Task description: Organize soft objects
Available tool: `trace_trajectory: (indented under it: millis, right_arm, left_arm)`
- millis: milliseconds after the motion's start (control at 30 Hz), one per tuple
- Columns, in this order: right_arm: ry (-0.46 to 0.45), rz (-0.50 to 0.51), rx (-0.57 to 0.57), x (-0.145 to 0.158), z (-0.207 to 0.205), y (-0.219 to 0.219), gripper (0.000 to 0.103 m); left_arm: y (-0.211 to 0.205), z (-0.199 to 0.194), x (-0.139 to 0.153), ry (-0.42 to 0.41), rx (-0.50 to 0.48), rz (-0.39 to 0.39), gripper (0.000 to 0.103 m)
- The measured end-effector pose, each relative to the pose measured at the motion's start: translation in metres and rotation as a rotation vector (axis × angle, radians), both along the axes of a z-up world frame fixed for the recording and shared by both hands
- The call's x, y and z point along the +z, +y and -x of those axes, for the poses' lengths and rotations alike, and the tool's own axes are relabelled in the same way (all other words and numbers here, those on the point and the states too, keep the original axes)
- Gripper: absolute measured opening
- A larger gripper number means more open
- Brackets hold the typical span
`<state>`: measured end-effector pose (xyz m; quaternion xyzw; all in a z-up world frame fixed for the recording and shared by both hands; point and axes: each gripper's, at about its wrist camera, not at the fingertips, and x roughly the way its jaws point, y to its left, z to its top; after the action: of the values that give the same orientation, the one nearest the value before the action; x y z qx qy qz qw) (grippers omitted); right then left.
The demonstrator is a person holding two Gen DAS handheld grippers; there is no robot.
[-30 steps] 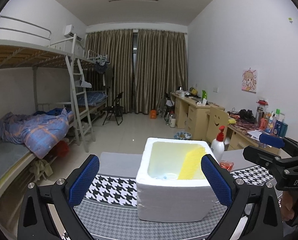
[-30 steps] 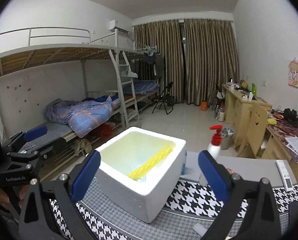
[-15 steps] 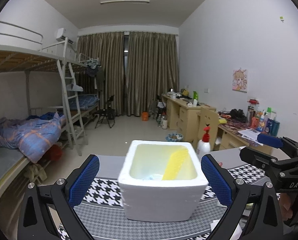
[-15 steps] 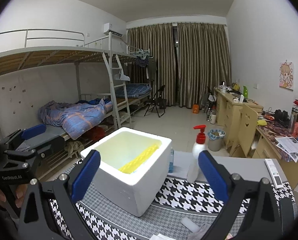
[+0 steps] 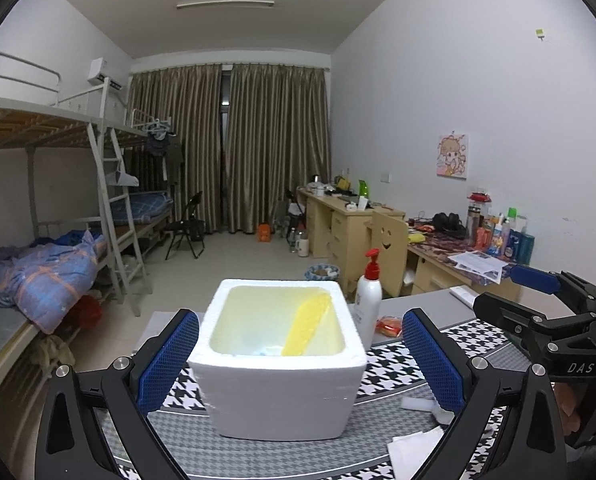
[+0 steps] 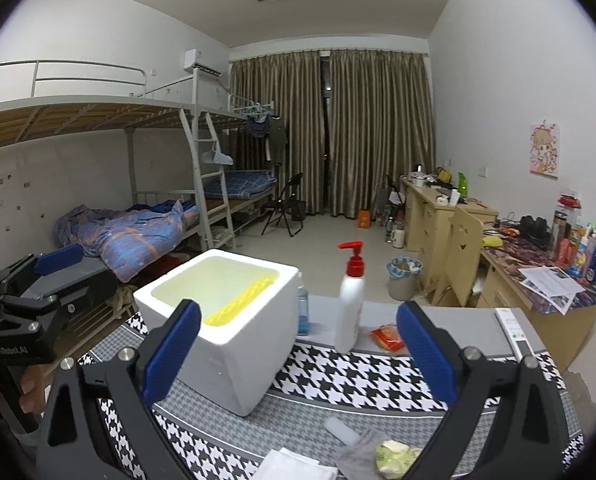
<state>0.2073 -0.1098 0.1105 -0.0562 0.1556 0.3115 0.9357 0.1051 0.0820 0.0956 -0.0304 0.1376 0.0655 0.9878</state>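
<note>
Both grippers, left gripper [image 5: 300,362] and right gripper [image 6: 298,354], spread wide, hold nothing. Yellow sponge [image 5: 306,329] leans inside foam box [image 5: 281,396]. Soft pieces [image 6: 394,454] lie near table edge. Risk: light box tips if bumped; pump bottle [image 6: 350,300] near, may fall.

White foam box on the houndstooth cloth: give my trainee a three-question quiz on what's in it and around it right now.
1. True or false: the yellow sponge strip lies flat on the cloth outside the white foam box.
2. Which stands just to the box's right in the left wrist view? A) white pump bottle with a red top B) green mug C) black kettle
3. Fill in: the left gripper and right gripper are both ____, holding nothing.

Key: 1 false, it leans inside the box; 2 A; 3 open.
</note>
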Motion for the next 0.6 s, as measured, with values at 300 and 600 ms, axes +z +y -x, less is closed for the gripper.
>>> trace_trajectory:
  millis: [300, 600]
  right_arm:
    - [0.015, -0.007, -0.045, -0.004, 0.002, -0.021, 0.1]
    - [0.034, -0.021, -0.078, -0.008, 0.002, -0.038, 0.1]
  left_arm:
    - [-0.012, -0.005, -0.003, 0.01, -0.046, 0.008, 0.102]
    - [-0.024, -0.007, -0.013, 0.031, -0.095, 0.033, 0.102]
